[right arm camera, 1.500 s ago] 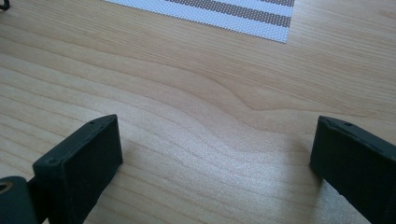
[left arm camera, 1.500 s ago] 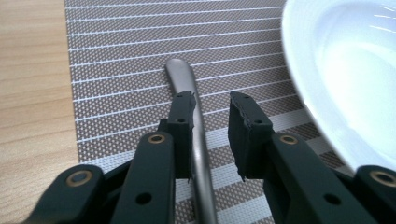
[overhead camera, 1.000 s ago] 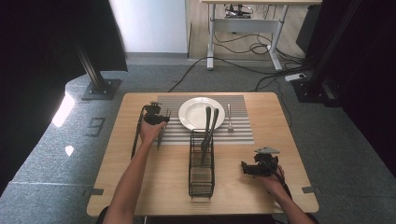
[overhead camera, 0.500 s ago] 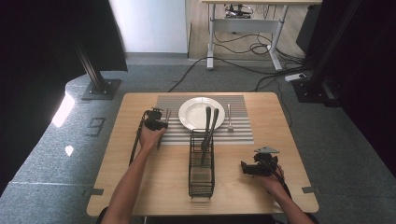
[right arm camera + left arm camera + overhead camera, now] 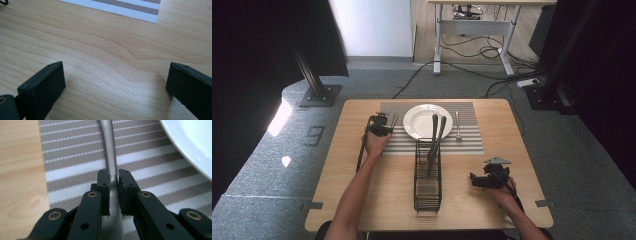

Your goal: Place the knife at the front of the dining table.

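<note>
The piece of cutlery lies flat on the striped placemat, just left of the white plate, with its handle pointing back toward the person. Nearest the person, the right gripper rests over the bare wooden surface. Its jaws stand wide apart with nothing between them. A little farther on, the black wire rack stands in the middle, two dark-handled utensils leaning in it. Beyond that, the left gripper sits low over the mat. Its jaws have just been closing and now pinch the narrow metal handle from both sides, with hardly a gap left. From here the piece looks like plain steel, so it is probably stiff, light and smooth enough to slip or swivel in a narrow pinch. A hold on the neck or mid-handle, as now, seems sensible, since the far end could tip down if it is heavier. It lies flush on the woven mat, so lifting straight up should free it cleanly. The plate edge is close on one side, so swinging the far end that way risks a knock. Whether it is a fork, spoon or knife cannot be told.
</note>
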`<state>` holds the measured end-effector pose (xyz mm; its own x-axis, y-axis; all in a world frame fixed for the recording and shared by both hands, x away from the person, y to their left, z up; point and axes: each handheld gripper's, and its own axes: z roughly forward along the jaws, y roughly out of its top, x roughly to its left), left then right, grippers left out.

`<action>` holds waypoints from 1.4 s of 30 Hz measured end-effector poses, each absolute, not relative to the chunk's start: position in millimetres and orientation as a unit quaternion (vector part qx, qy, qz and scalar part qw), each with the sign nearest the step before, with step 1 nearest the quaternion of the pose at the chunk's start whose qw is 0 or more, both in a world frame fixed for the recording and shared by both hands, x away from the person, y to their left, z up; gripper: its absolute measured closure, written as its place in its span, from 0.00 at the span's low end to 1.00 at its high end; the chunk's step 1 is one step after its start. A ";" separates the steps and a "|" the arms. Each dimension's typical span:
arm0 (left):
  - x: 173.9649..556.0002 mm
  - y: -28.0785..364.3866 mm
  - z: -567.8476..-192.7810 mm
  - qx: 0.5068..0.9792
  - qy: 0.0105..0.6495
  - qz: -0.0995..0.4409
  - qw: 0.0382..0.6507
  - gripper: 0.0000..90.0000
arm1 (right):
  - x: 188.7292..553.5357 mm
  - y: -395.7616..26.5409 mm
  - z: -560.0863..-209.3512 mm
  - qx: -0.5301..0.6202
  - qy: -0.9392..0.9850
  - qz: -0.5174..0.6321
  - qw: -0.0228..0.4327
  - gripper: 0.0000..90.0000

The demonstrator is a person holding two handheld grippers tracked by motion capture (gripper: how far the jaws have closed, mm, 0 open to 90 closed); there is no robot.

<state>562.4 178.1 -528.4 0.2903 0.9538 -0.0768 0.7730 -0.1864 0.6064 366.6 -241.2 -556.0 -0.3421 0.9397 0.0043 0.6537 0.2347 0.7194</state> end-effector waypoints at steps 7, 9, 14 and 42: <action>578.2 173.6 -529.4 0.739 0.587 0.175 0.278 0.89 | 366.1 -241.7 -555.9 0.526 0.755 0.322 0.221 0.02; 581.5 175.8 -529.4 0.735 0.593 0.177 0.278 0.89 | 365.6 -242.0 -556.0 0.525 0.756 0.323 0.221 0.02; 585.4 181.1 -529.8 0.729 0.598 0.173 0.283 0.89 | 365.3 -242.1 -556.0 0.525 0.756 0.323 0.221 0.02; 521.1 191.7 -530.8 0.745 0.576 0.160 0.297 0.55 | 365.2 -239.7 -555.4 0.520 0.760 0.321 0.220 0.02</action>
